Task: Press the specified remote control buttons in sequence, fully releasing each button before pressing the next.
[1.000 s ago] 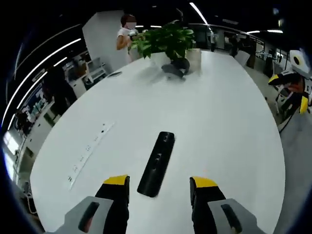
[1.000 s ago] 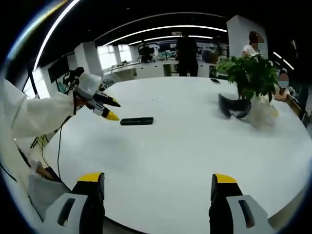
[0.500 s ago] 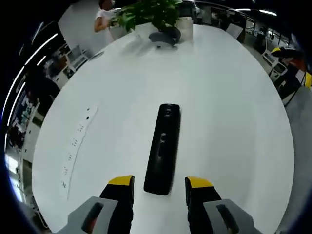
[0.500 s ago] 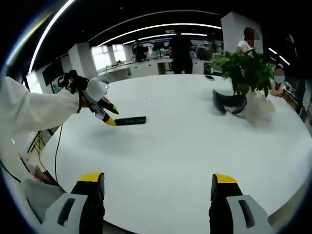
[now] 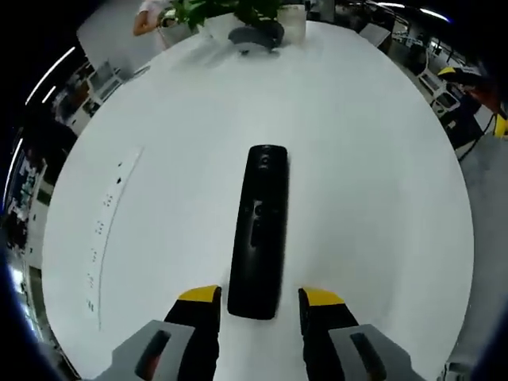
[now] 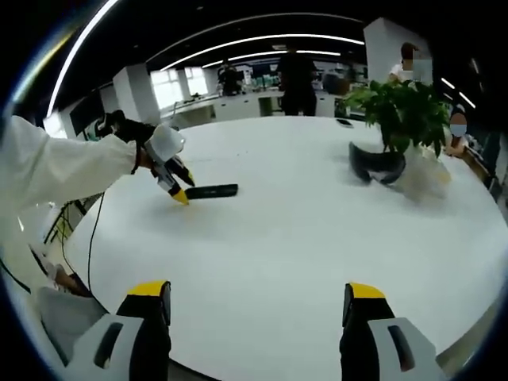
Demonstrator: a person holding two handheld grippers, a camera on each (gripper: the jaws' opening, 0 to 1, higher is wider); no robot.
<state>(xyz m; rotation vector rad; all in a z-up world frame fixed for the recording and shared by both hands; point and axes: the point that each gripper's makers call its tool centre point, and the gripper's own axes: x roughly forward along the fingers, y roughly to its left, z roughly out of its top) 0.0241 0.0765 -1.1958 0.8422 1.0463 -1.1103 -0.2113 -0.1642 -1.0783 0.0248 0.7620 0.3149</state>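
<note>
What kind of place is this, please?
Most likely an open-plan office. A large white meeting table carries a black remote control and a potted plant, and long ceiling light strips run above desks in the background.

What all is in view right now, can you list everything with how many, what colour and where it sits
remote control: one, black, lying flat on the table, its near end between the left gripper's jaw tips
table: one, white, broad and rounded, under everything
potted plant: one, green leaves, at the table's far side
dark curved object: one, black, on the table beside the plant; what it is, cannot tell
socket strip: one, white, set into the tabletop off to the remote's side
people: several, standing in the background office
sleeve: one, white, the person's arm behind the left gripper
left gripper: one, grey with yellow tips, open astride the remote
right gripper: one, grey with yellow tips, open over bare table
</note>
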